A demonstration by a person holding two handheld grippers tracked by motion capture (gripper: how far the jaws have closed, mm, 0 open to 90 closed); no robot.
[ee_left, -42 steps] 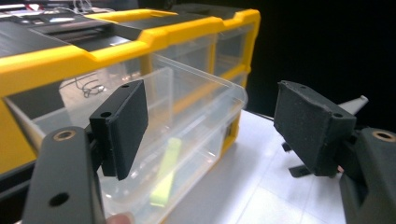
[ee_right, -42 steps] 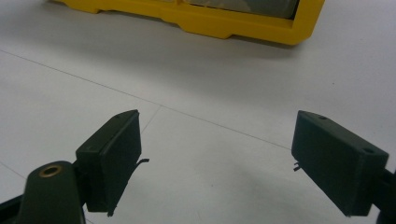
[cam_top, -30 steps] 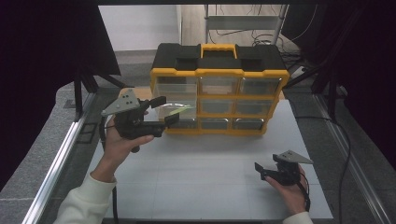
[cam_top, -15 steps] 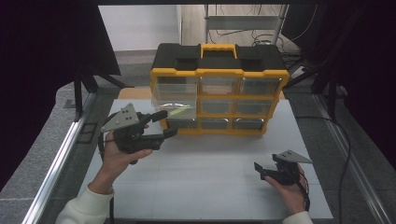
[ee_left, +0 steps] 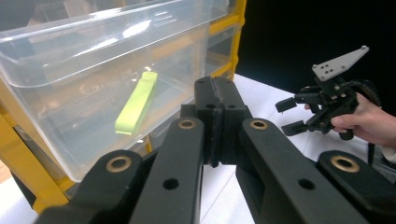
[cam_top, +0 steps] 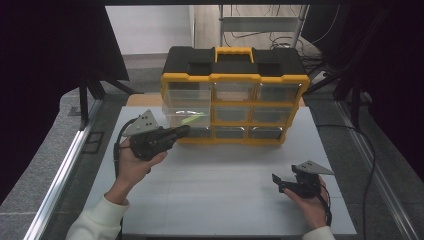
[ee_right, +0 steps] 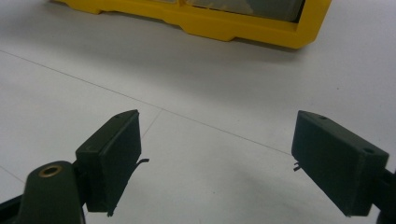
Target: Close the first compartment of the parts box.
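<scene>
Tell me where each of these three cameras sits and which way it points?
High view: above the person's side, looking forward and down at the white table, the yellow-and-black plastic drawer cabinet, both forearms and hands.
Left gripper view: rides the left gripper, jaws shut, facing the pulled-out clear drawer holding a lime-green strip.
Right gripper view: rides the right gripper, jaws open, low over the table.
Shared: the high and left gripper views both see the right gripper.

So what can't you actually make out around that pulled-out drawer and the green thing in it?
- Green piece: left gripper view, its far end is washed out by glare on the clear drawer.
- Other drawers: high view, contents too small and hazy.
- Left hand-held gripper, shut: the linkage hides the table under it, so contact with the drawer front is unclear.
- Organizer: right gripper view, cut off by the top edge.
</scene>
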